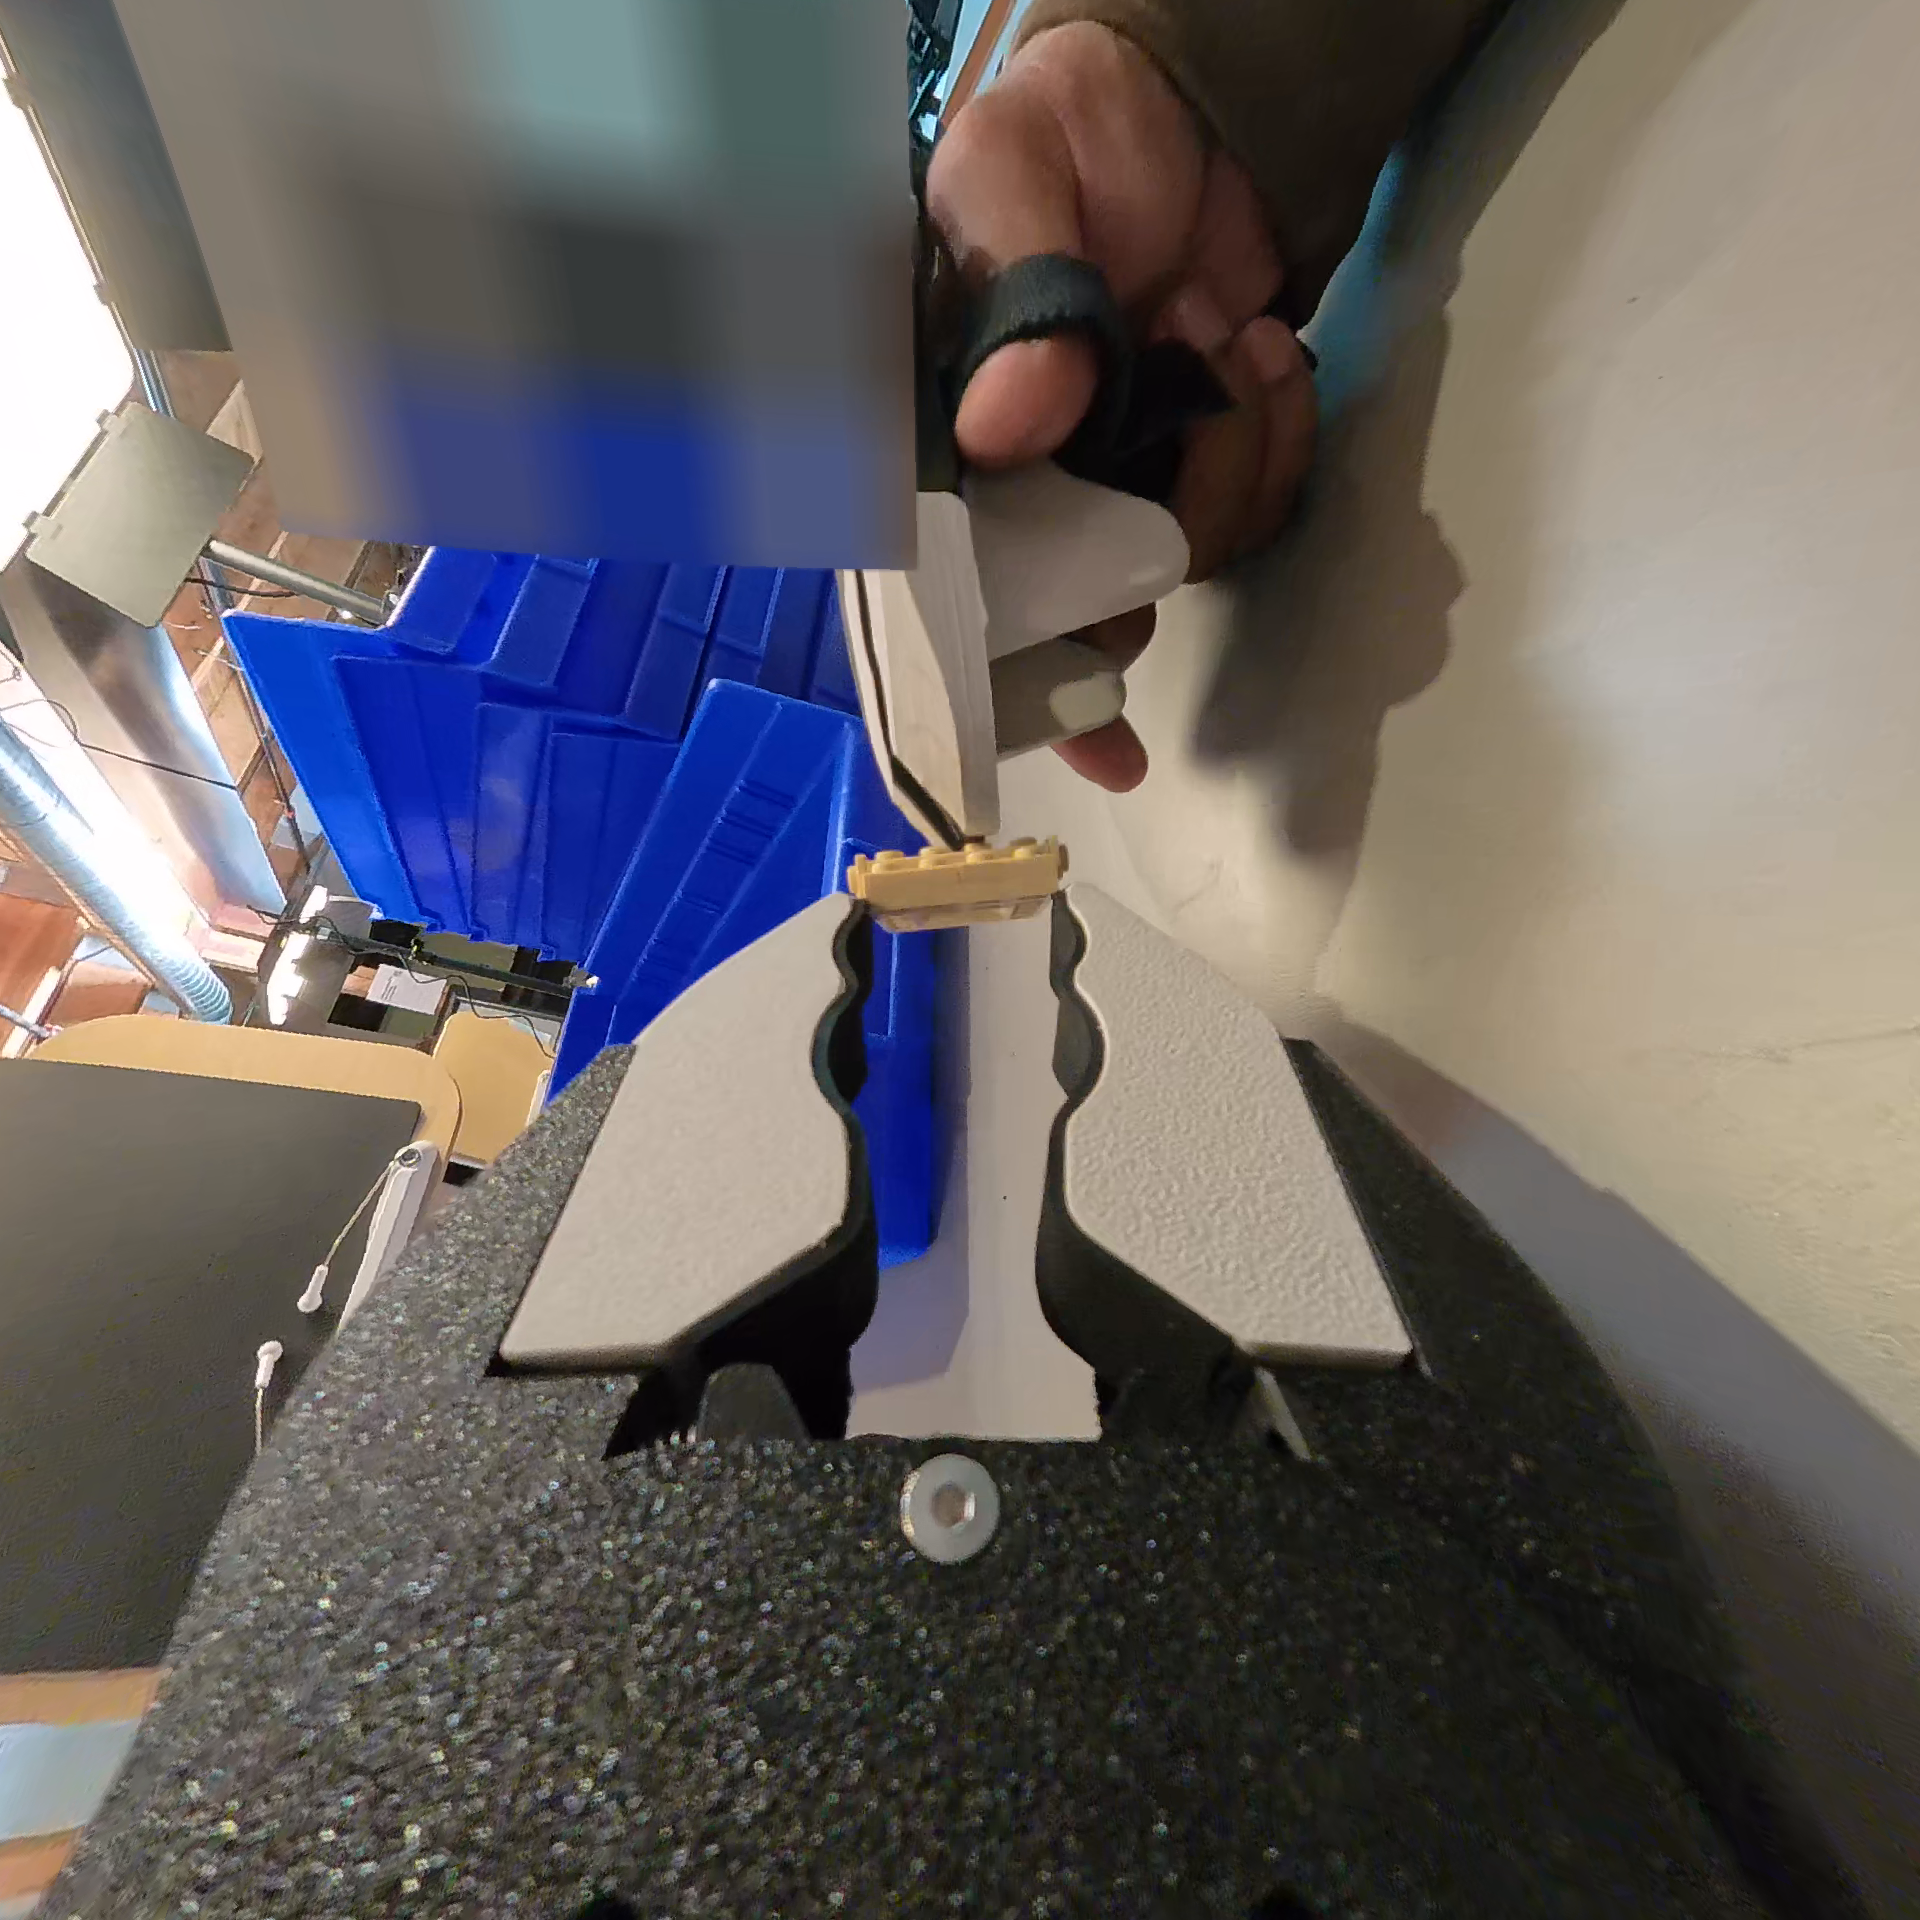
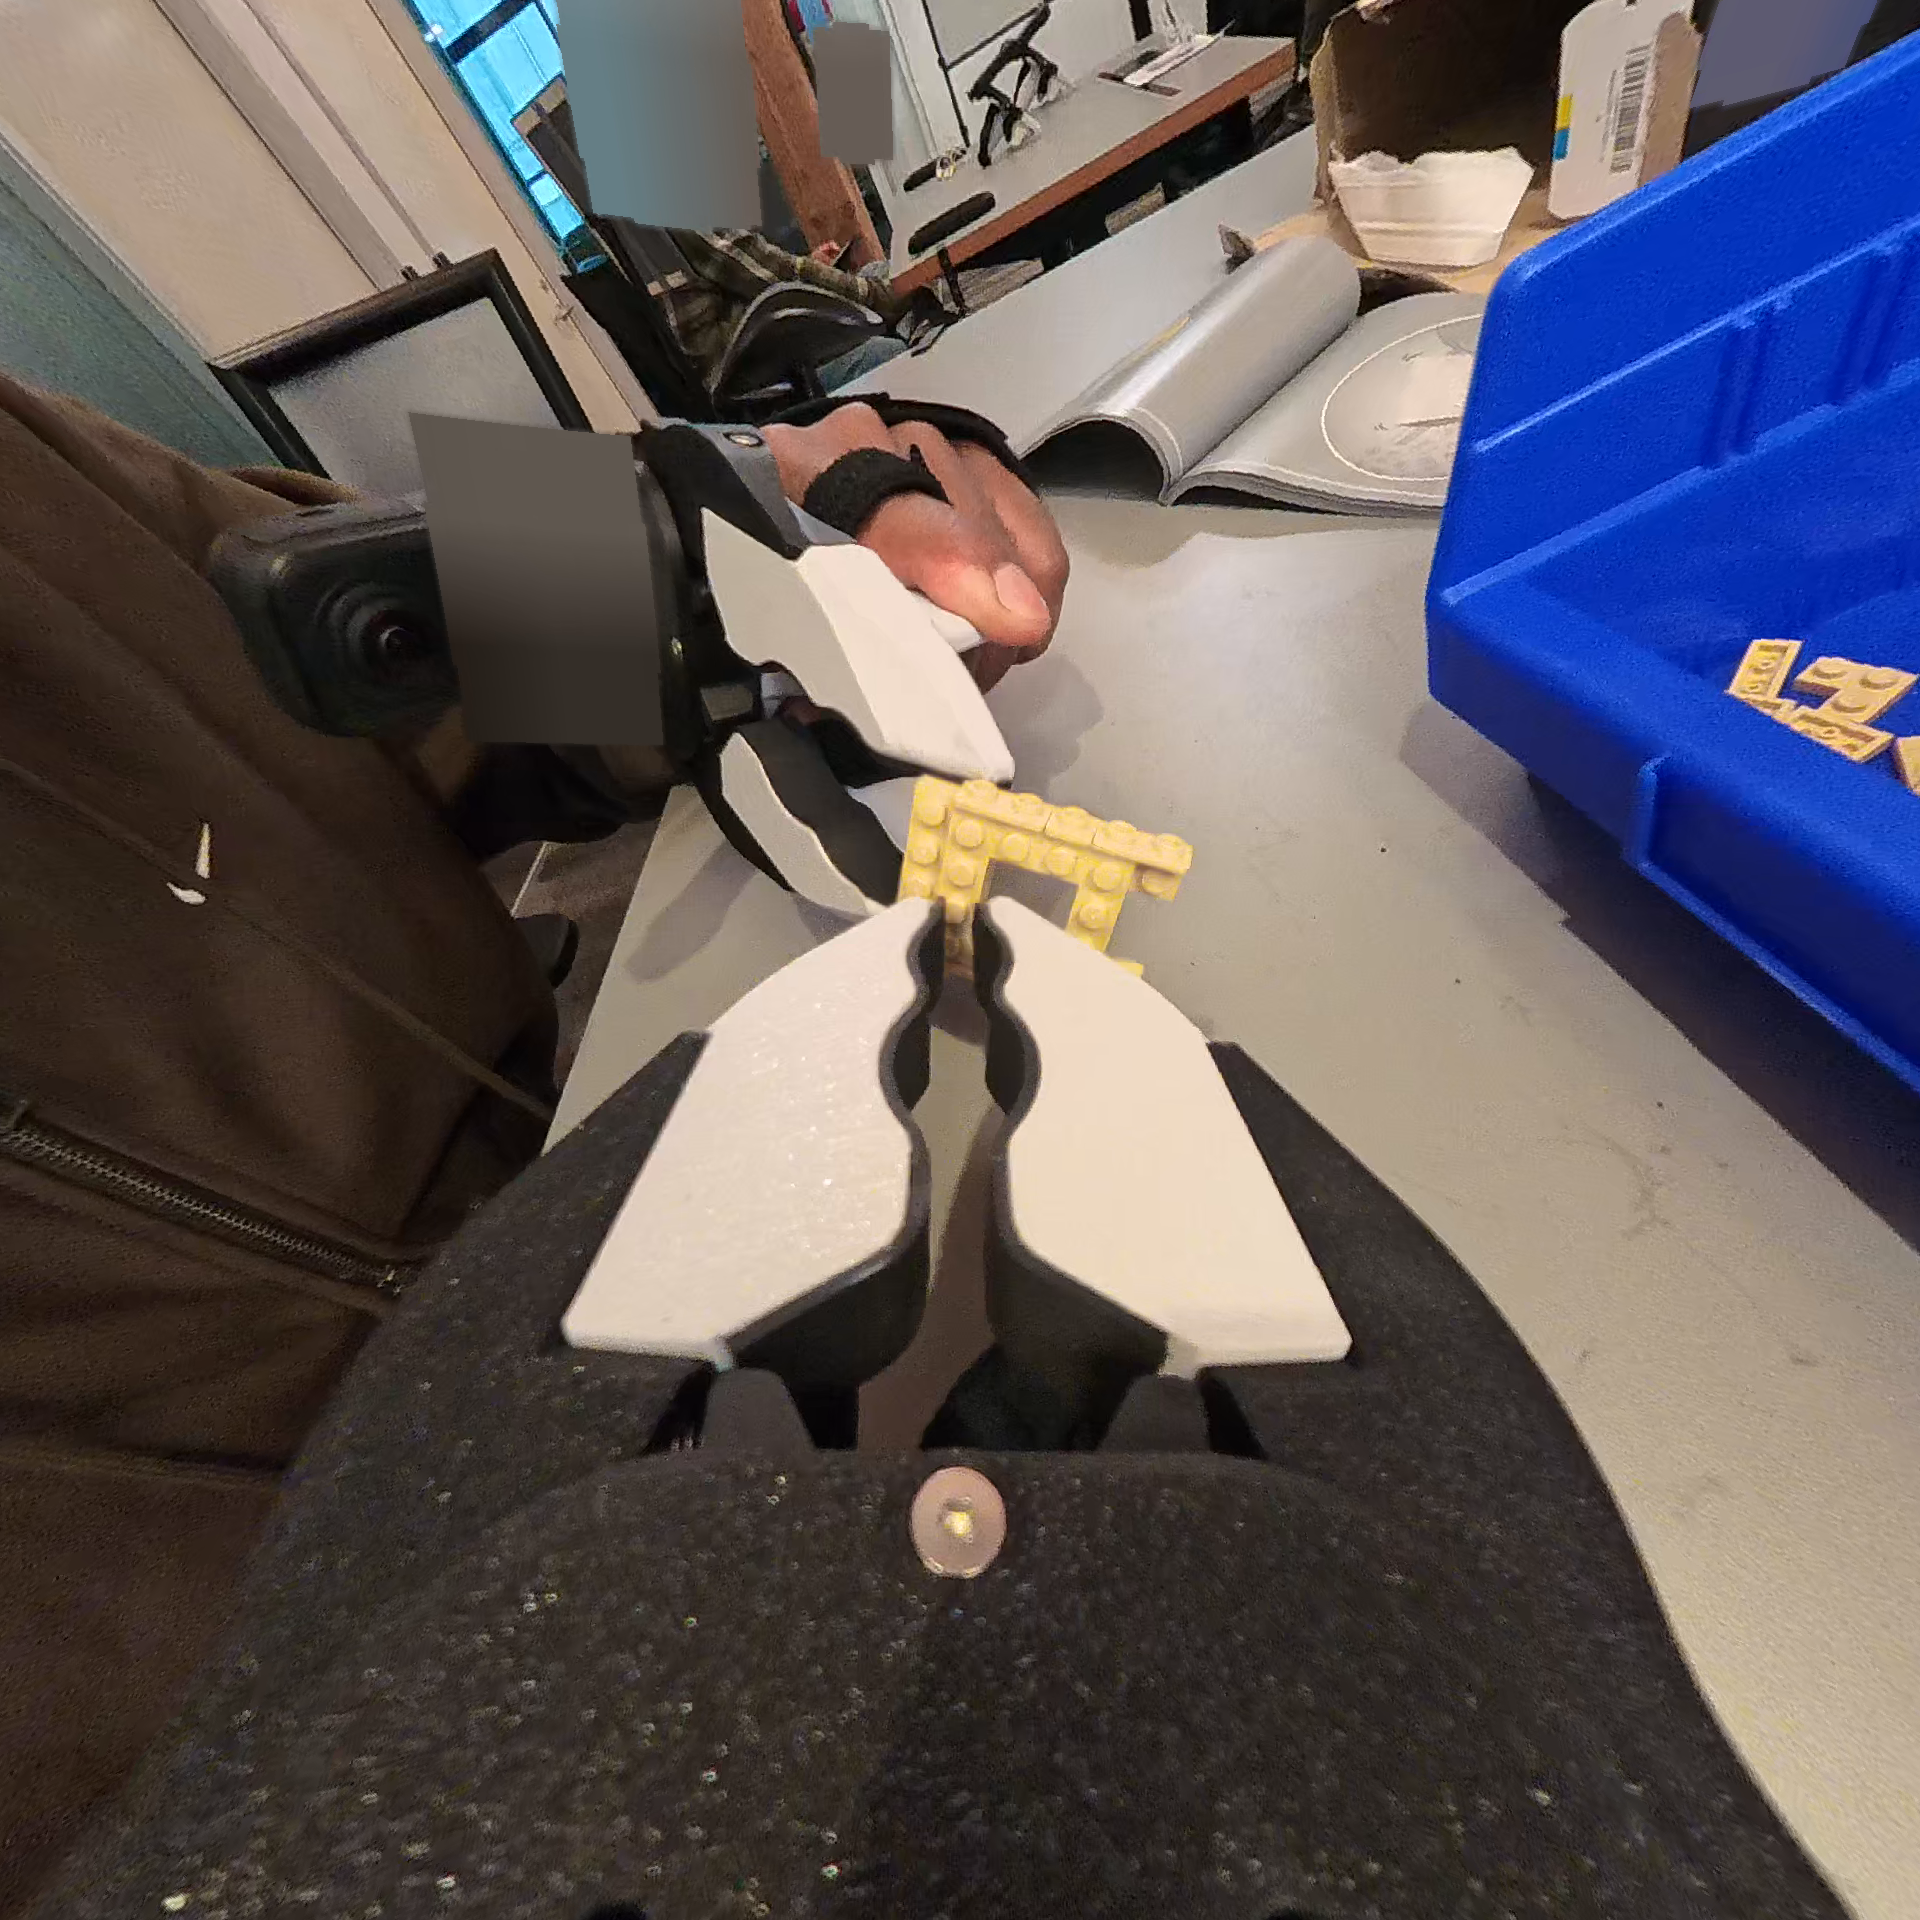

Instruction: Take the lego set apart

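Your left gripper point(image 1: 961, 914) grips the tan brick assembly point(image 2: 1039, 847) across its width, fingers pressed on both ends. Your right gripper point(image 2: 961, 914) is closed on a thin plate edge of it. The assembly is held above the grey tabletop point(image 2: 1351, 1039), near the blue bin point(image 2: 1662, 468).
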`<action>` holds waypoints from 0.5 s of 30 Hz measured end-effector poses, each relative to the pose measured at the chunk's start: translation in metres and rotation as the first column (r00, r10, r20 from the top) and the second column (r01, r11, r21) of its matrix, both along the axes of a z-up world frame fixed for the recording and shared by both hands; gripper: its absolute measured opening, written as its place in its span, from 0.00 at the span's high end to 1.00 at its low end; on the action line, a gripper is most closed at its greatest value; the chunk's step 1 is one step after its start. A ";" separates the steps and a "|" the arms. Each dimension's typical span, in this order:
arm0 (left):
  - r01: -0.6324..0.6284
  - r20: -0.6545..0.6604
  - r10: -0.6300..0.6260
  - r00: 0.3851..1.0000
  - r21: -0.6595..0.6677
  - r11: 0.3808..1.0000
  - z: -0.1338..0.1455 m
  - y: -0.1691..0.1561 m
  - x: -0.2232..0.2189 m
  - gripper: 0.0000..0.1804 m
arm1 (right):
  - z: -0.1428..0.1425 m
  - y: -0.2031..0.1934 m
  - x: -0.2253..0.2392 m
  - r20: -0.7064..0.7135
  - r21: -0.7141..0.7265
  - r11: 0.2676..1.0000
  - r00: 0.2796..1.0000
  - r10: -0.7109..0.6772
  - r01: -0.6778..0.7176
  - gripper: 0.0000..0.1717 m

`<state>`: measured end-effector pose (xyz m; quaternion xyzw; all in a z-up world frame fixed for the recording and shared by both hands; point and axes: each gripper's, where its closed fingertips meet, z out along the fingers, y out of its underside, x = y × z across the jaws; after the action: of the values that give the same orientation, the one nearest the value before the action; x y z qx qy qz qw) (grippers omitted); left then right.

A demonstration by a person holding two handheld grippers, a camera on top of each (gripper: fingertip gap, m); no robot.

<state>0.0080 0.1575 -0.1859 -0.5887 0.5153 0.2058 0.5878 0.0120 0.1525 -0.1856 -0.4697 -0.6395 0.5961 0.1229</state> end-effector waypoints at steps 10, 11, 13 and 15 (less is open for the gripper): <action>-0.084 -0.095 0.087 0.992 0.035 0.996 -0.005 0.007 -0.007 0.82 | -0.010 -0.006 -0.015 -0.004 0.138 0.986 0.996 -0.090 0.090 0.84; -0.099 -0.111 0.104 0.988 0.050 0.994 -0.004 0.008 -0.008 0.82 | -0.010 -0.005 -0.017 -0.018 0.161 0.980 0.993 -0.113 0.115 0.85; -0.110 -0.140 0.121 0.983 0.081 0.991 -0.002 0.008 -0.008 0.82 | -0.010 -0.001 -0.020 -0.041 0.193 0.969 0.988 -0.152 0.157 0.89; -0.118 -0.176 0.136 0.975 0.109 0.987 -0.002 0.008 -0.009 0.82 | -0.009 -0.001 -0.020 -0.050 0.203 0.966 0.987 -0.153 0.160 0.90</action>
<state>-0.0010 0.1659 -0.1877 -0.5695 0.5177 0.3210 0.5520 -0.0084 0.1517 -0.1949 -0.4932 -0.6568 0.5227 0.2285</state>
